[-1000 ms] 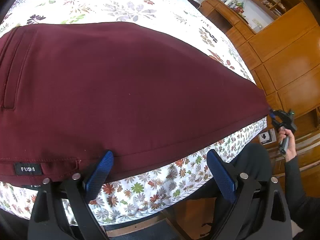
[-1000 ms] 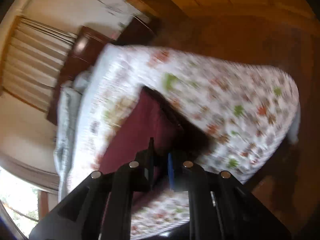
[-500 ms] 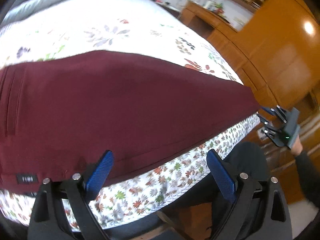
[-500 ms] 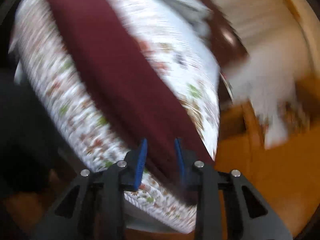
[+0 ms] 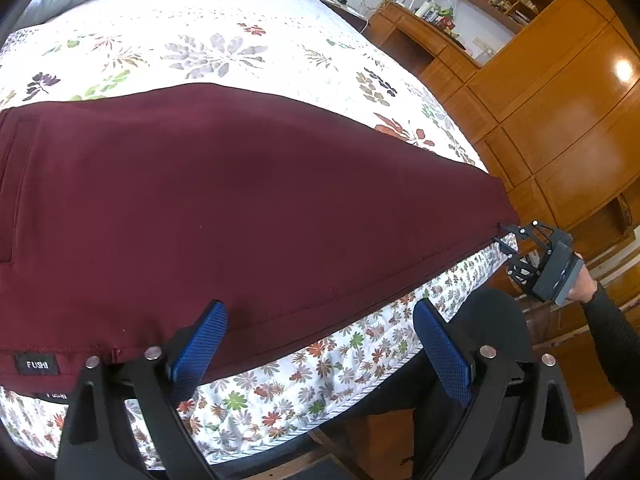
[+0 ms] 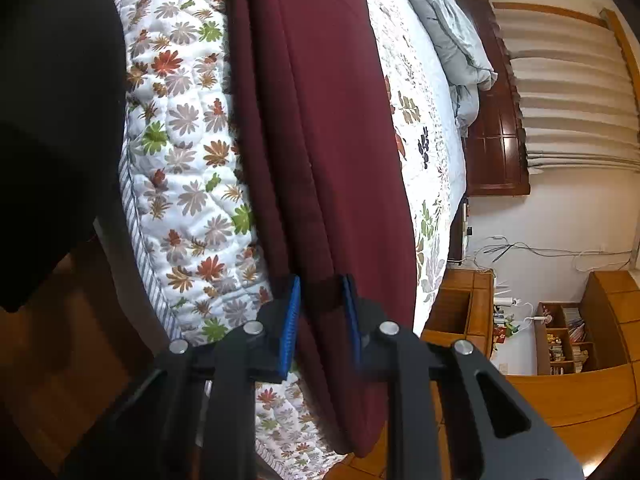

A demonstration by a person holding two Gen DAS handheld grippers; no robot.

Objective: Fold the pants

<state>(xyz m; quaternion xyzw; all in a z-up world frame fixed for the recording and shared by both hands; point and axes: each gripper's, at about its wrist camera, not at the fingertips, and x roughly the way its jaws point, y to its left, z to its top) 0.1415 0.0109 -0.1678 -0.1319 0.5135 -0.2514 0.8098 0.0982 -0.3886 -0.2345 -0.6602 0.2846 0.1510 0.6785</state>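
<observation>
Maroon pants (image 5: 240,200) lie folded lengthwise across the floral bed, with the waistband and its FUSHI label (image 5: 37,364) at the near left. My left gripper (image 5: 318,312) hovers open and wide over the pants' near edge; its left fingertip (image 5: 208,320) overlaps the cloth and nothing is pinched. At the far hem corner a hand (image 5: 584,284) holds my right gripper (image 5: 506,240). In the right wrist view the pants (image 6: 328,120) run between the right gripper's (image 6: 320,292) blue pads. Its jaws are closing, and the hem fills the gap, touching both pads.
The quilted bedspread (image 5: 224,52) drops over the bed's near edge. The person's dark-clothed legs (image 5: 492,320) stand against that edge. Wooden wardrobes (image 5: 560,128) and a cluttered desk (image 5: 420,32) stand beyond the bed. A grey duvet (image 6: 452,40) is bunched at the headboard.
The right gripper has rolled over at the hem corner, and its jaws went from nearly shut to a wider gap around the hem. The left gripper stayed open and shifted only slightly.
</observation>
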